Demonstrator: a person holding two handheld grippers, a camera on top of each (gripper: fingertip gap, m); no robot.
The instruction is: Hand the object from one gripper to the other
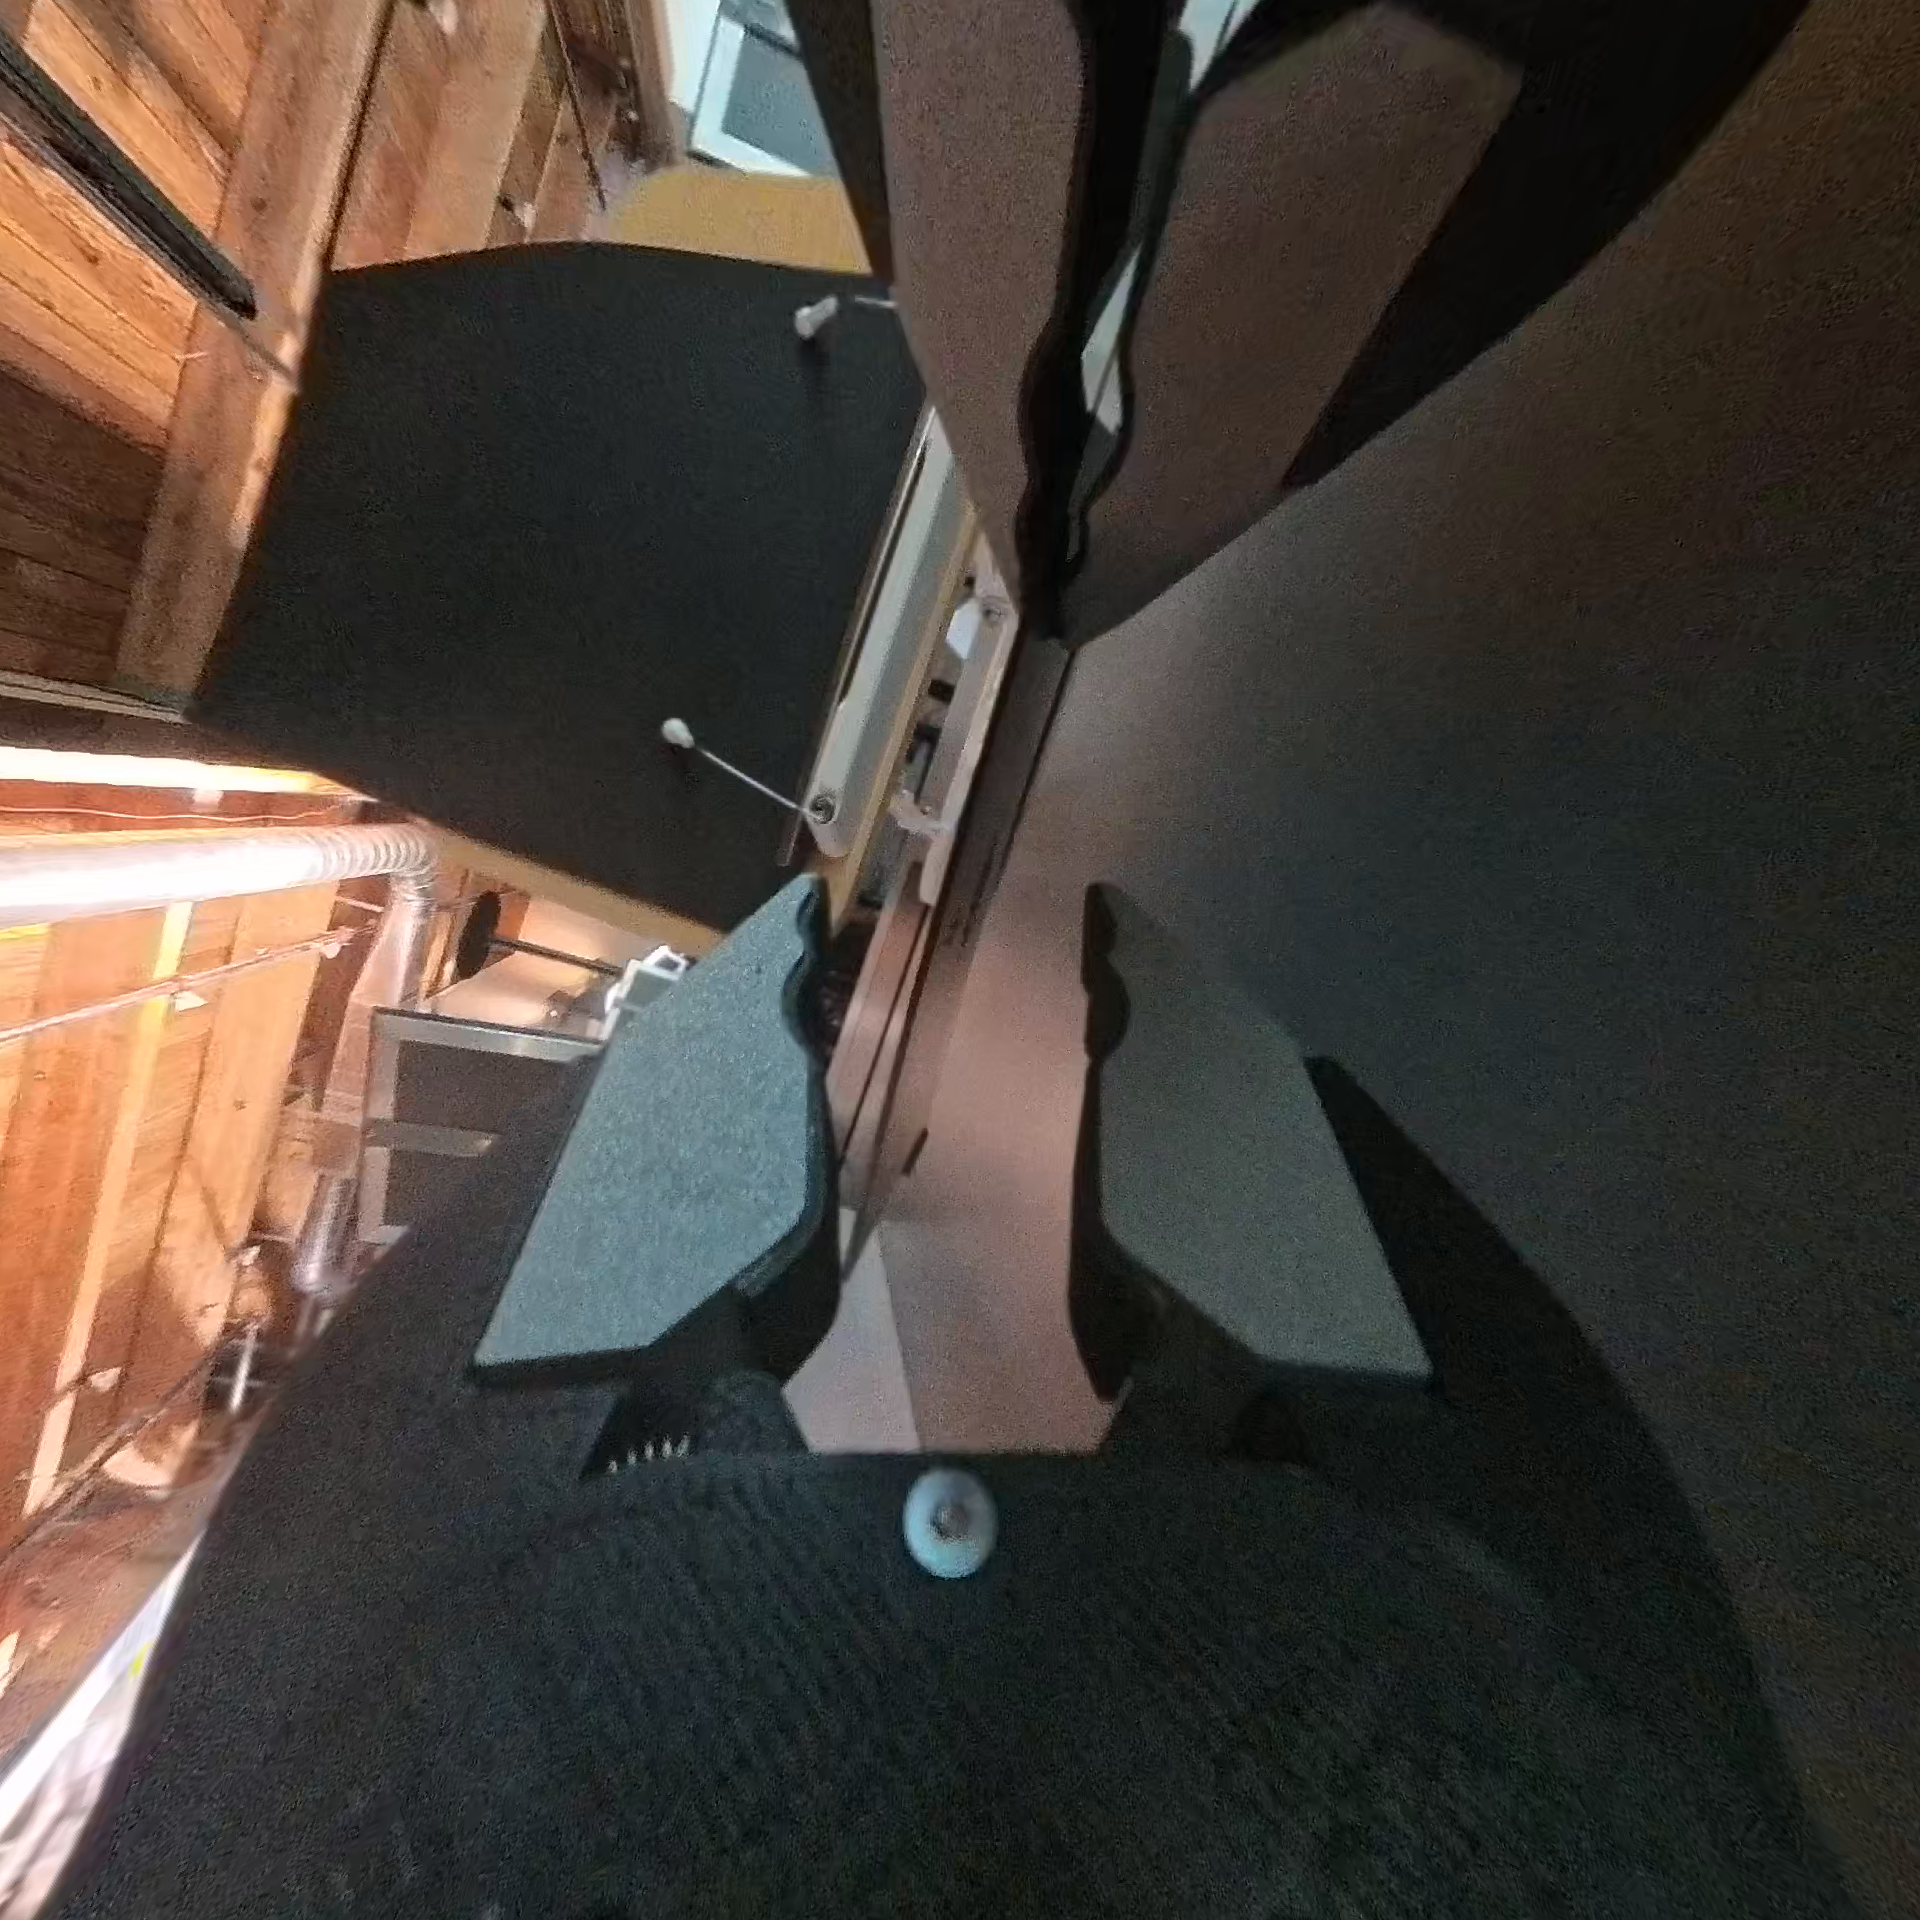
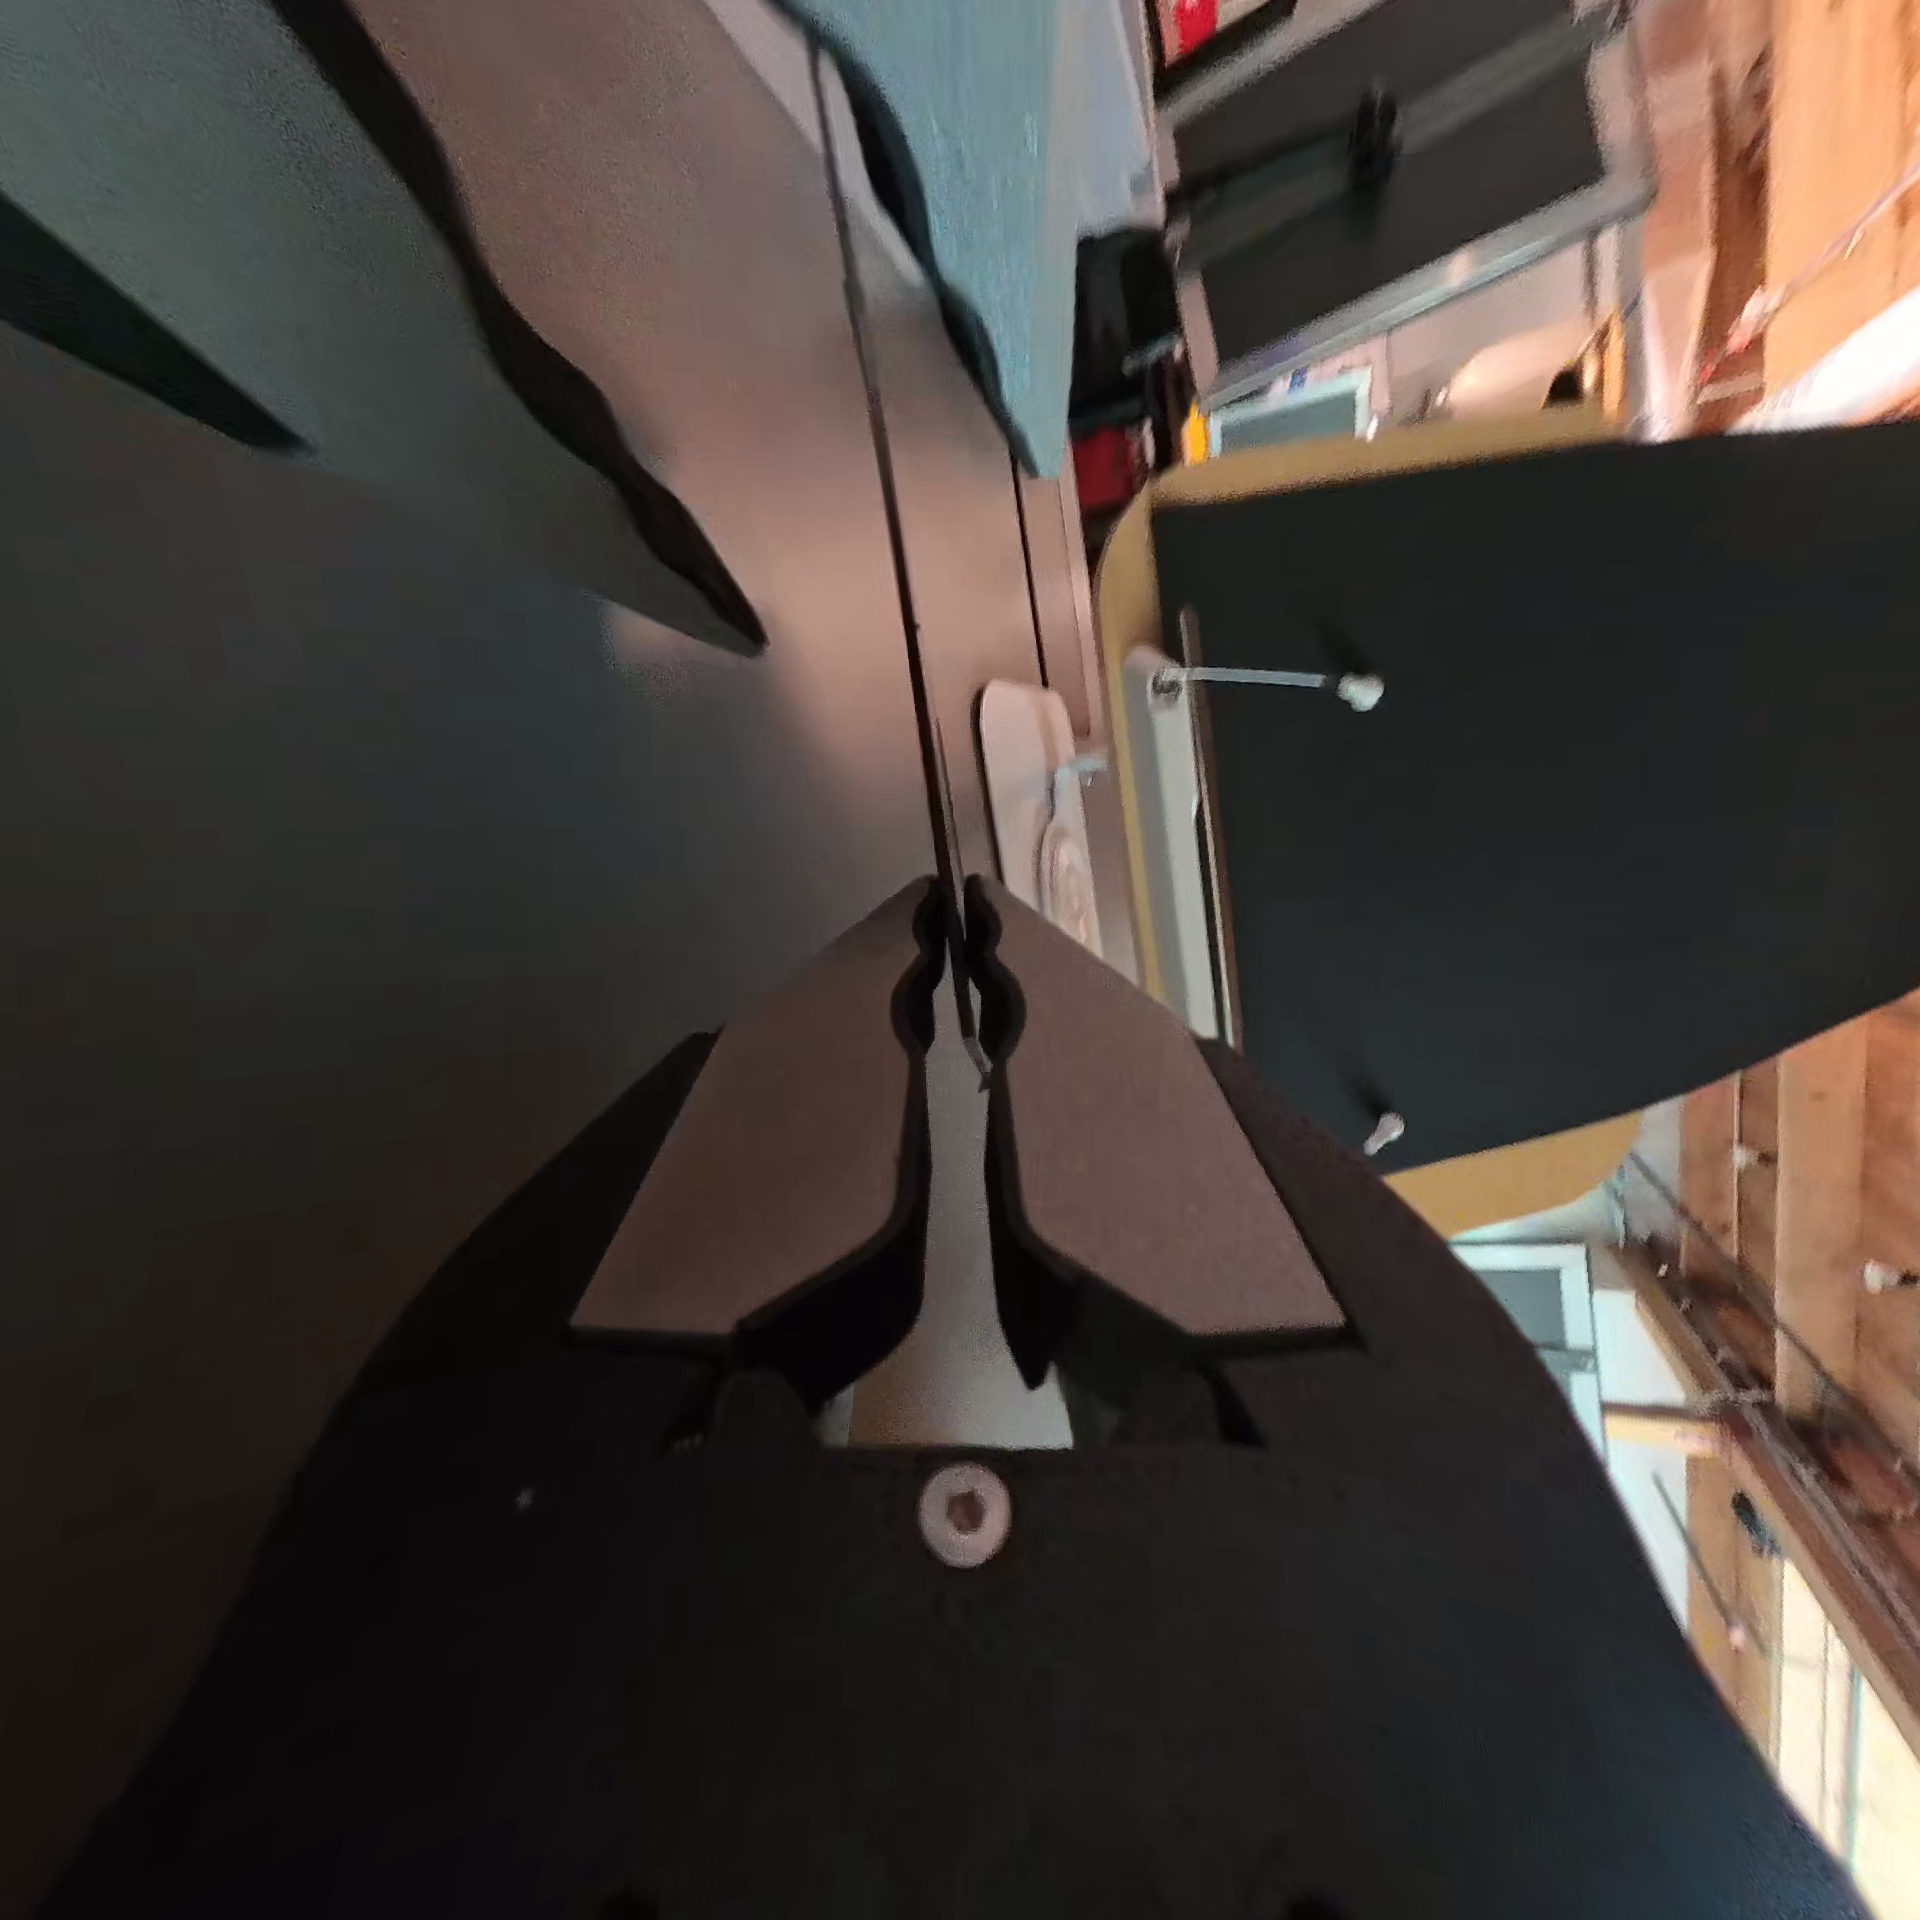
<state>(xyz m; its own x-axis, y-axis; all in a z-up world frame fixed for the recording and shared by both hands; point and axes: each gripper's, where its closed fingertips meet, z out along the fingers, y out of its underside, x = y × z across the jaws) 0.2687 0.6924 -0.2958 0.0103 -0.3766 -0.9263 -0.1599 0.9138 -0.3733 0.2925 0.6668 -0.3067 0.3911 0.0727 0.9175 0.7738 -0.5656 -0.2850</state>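
Note:
The object is a thin dark flat strip (image 2: 883,468), seen edge-on. My right gripper (image 2: 951,914) is shut on its near end, and a pale tip of the strip pokes back between the fingers. The strip runs forward between the two fingers of my left gripper (image 2: 894,540), which stand apart on either side of it. In the left wrist view my left gripper (image 1: 951,914) is open, and the strip (image 1: 883,1091) passes close to its left finger. The right gripper (image 1: 1049,603) faces it from above with its jaws together. I cannot tell whether the left fingers touch the strip.
A grey-brown tabletop (image 1: 1507,935) fills one side of each view (image 2: 312,935). A black panel (image 1: 540,540) with white pegs and a white rail stands behind it, also seen in the right wrist view (image 2: 1507,779). A wooden wall (image 1: 104,260) lies beyond.

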